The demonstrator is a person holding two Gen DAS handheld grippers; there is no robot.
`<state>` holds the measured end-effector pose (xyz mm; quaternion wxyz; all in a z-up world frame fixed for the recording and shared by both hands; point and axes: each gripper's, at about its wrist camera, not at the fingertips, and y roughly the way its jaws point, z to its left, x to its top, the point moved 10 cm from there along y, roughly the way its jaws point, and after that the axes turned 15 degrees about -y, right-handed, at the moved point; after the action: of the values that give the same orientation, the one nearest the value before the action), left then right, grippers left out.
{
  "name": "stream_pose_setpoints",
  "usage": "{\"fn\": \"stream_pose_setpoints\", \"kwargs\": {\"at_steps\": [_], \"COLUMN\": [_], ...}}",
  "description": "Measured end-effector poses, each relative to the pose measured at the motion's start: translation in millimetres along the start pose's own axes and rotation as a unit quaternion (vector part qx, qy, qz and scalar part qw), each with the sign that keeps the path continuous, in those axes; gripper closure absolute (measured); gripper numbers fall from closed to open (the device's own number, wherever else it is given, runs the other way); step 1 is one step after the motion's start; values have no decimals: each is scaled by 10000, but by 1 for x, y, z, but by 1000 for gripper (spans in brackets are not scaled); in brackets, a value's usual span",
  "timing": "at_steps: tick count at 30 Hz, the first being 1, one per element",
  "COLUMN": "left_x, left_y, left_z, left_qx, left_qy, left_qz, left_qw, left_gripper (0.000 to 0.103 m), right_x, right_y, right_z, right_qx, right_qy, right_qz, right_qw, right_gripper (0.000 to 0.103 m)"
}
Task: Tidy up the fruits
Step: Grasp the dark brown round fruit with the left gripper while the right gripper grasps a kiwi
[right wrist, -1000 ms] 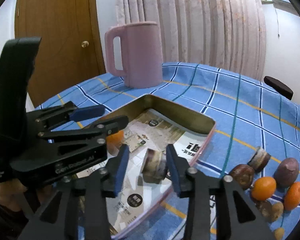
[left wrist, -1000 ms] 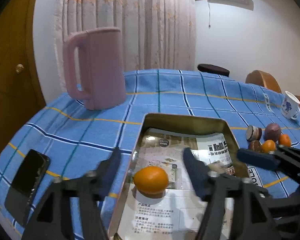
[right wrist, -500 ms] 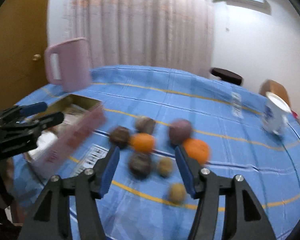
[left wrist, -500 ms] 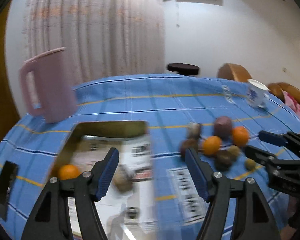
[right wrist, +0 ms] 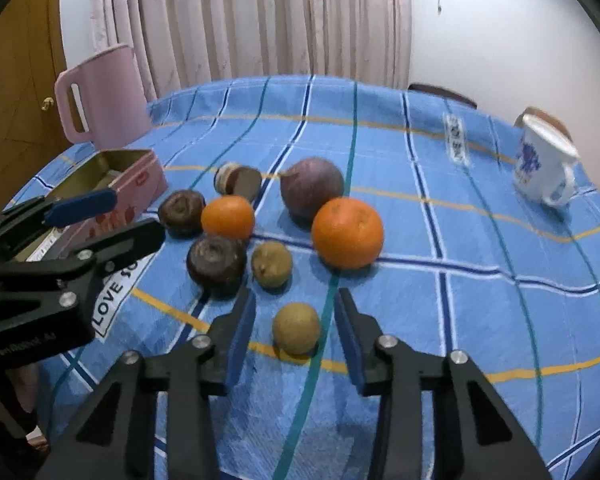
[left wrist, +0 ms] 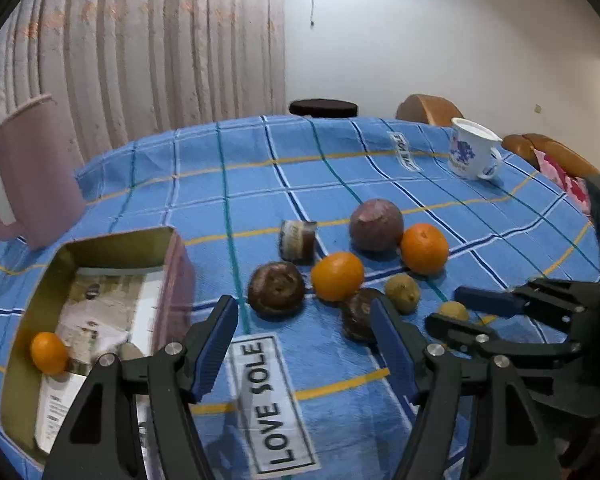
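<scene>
Where the right wrist view begins, at bottom centre, the right gripper (right wrist: 294, 334) has its fingers spread, empty, with a small brown round fruit (right wrist: 296, 328) lying on the cloth between the blue pads, touching neither. Just beyond, mid-frame: a second small brown fruit (right wrist: 271, 264), a dark wrinkled fruit (right wrist: 216, 260) to its left, a large orange (right wrist: 347, 232) to the right. Behind these, a smaller orange (right wrist: 228, 217), another dark fruit (right wrist: 181, 212), a cut piece showing a pale edge (right wrist: 238, 179) and a big purple fruit (right wrist: 312, 188). All sit clustered on the blue checked tablecloth (right wrist: 440, 320).

Left wrist view, bottom centre: left gripper (left wrist: 302, 344), fingers wide apart, nothing held, above a "LOVE SOLE" label (left wrist: 274, 404) on the cloth. Fruit cluster lies just past its tips. At lower left, the gold-lined tin (left wrist: 112, 242), pink outside, lined with printed paper, holds one small orange (left wrist: 49, 353) near its left wall; a second item beside it is too blurred to name.

Far: pink jug (left wrist: 24, 172) at left edge, white mug with blue print (left wrist: 470, 148) upper right, pleated curtain (left wrist: 160, 48) behind the table.
</scene>
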<state>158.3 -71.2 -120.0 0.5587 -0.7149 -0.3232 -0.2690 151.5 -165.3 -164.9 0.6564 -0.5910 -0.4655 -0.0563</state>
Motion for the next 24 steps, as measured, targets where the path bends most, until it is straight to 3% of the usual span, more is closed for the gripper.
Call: {"fn": "stream_pose_setpoints", "kwargs": {"at_steps": [2,12,14,15,22,24], "left_x": [-3,-13,-14,-15,-15,-17], "left_y": [3,20,27,29,36,37], "left_z": [-5,-24,-28,-29,-36,-38], "left_qx": [-4,-128,-175,-191,-272,-281], "left_qy": [72,236,250,243,248,255], "left_qz": [49,445,584,637,738,777], "left_qw": [10000,9986,9978,9975,9966,9963], "left_gripper": [33,33,49,51,53,58], "right_x": [-4,3,8,11,18,18], "right_y": [5,-13,-16,-18,-12,-13], "right_z": [2,-19,-23,-25,-33,-37], "right_qx": [96,-108,-180,-212,-283,-293], "right_qy": [0,286,306,320,457,521], "right_qz": [100,-273,-341,-387,-443,-491], "right_qw": [9999,9992,9988,9985,9976,9970], "right_gripper": [74,75,75,75,75,75]}}
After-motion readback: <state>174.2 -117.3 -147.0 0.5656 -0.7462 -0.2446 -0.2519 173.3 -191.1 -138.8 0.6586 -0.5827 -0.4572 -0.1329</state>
